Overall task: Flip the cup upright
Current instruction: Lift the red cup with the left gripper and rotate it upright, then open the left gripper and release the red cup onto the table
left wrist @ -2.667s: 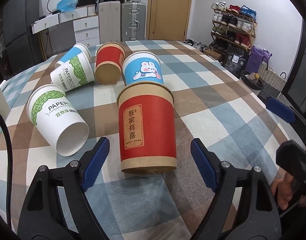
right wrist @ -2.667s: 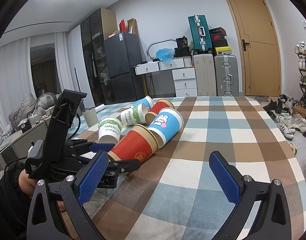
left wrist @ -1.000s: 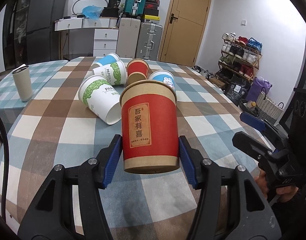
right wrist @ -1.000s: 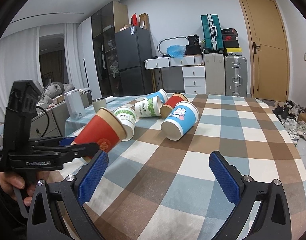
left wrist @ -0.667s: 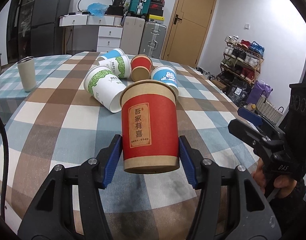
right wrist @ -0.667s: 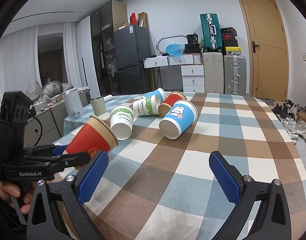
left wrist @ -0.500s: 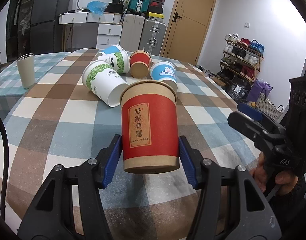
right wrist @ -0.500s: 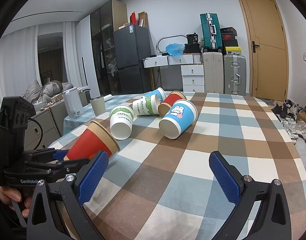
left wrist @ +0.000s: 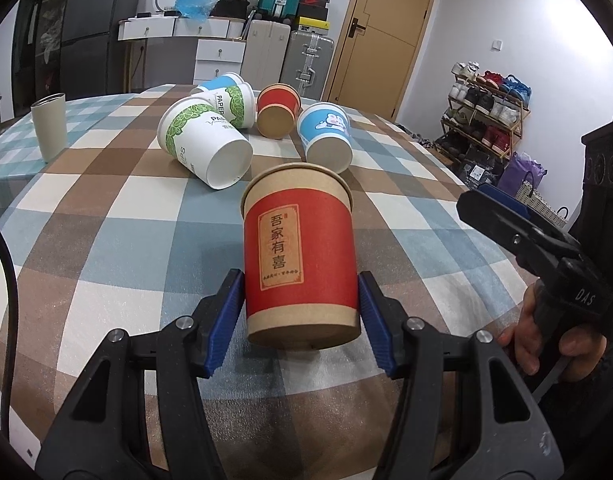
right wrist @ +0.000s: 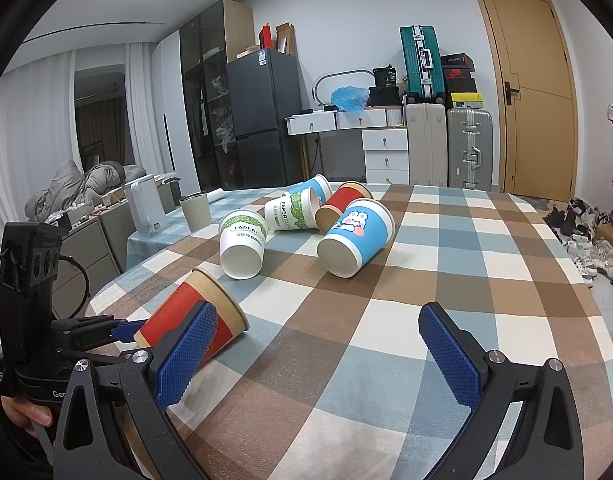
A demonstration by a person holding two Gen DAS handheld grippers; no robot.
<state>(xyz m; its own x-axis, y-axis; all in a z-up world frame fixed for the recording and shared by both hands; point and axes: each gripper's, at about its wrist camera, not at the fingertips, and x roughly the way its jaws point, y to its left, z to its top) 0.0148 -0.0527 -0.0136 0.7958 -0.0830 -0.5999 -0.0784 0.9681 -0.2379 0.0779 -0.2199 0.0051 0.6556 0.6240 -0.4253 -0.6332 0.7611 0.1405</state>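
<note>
My left gripper (left wrist: 300,316) is shut on a red and kraft paper cup (left wrist: 298,252) with Chinese characters on its label, gripping it near its base. In the right wrist view the same cup (right wrist: 182,316) is tilted, rim pointing up and away, low over the near left part of the checked tablecloth (right wrist: 446,280). My right gripper (right wrist: 318,352) is open and empty above the cloth, to the right of the held cup. It also shows in the left wrist view (left wrist: 518,220) at the right.
Several other paper cups lie on their sides mid-table: a white and green one (left wrist: 204,146), a blue rabbit one (left wrist: 326,136), a red one (left wrist: 276,114). A grey tumbler (left wrist: 48,126) stands at the left. The table's edge is close on the left.
My left gripper closed on the red cup, lifted it off the cloth and carried it back toward the near edge, then lowered it. The right gripper stayed open and nearly still.
</note>
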